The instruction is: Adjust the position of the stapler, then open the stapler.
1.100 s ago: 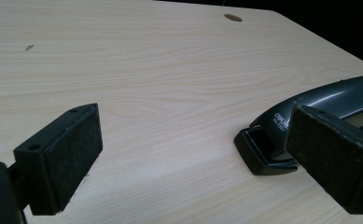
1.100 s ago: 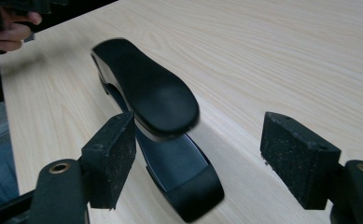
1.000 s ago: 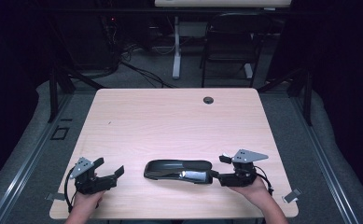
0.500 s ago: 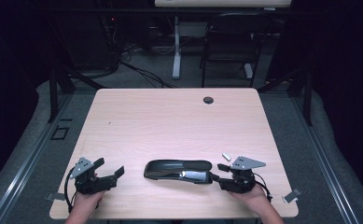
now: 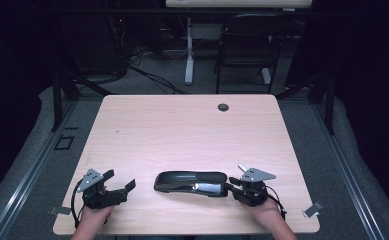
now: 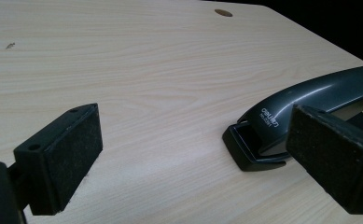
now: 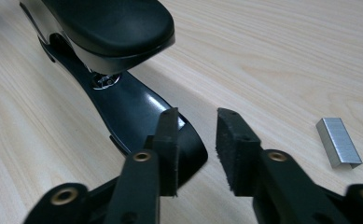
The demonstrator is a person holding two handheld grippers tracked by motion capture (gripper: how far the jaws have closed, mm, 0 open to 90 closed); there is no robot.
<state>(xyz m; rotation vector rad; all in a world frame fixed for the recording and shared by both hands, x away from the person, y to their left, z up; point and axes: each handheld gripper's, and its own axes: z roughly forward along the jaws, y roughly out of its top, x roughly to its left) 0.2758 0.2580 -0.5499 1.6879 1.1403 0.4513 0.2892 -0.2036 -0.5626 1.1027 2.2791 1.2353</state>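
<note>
Black and glossy, the stapler [image 5: 191, 182] lies lengthwise near the front edge of the pale wooden worktop [image 5: 182, 130], between the two grippers. The right gripper [image 5: 236, 186] sits at the stapler's right end; in the right gripper view its jaws stand a little apart, empty, just above the tip of the stapler's base [image 7: 142, 116]. A strip of staples [image 7: 338, 142] lies on the wood just beside them. The left gripper [image 5: 122, 182] rests well apart from the stapler's left end, jaws spread wide.
</note>
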